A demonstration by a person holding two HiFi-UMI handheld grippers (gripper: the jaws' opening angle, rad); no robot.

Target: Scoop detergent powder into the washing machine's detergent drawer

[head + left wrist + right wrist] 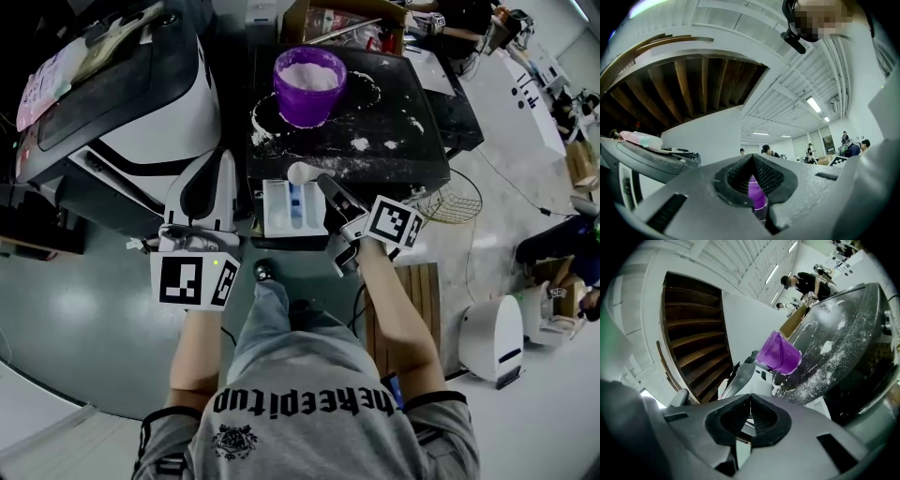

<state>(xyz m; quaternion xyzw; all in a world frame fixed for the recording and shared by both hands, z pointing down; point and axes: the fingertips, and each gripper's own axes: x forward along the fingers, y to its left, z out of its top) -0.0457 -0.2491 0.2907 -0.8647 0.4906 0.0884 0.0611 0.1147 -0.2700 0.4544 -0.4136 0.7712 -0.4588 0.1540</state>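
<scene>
A purple bucket (309,84) of white powder stands on the black washing machine top (394,112). In the right gripper view the purple bucket (779,353) appears tilted, beyond the jaws. Below the machine's front edge the white detergent drawer (279,214) is pulled open, with a blue compartment inside. A white scoop (302,173) hangs over the drawer's back end, and my right gripper (325,186) is shut on its handle. That same right gripper (750,416) shows a thin white strip pinched between its pads. My left gripper (208,192) is shut and empty, left of the drawer. The left gripper (752,180) has a sliver of purple showing behind its jaws.
Spilled powder (361,142) dusts the machine top. A second white and black machine (141,103) stands at the left. A cardboard box (337,19) sits behind the bucket. At the right are a wire basket (452,199), a wooden pallet (422,291) and a white appliance (492,337).
</scene>
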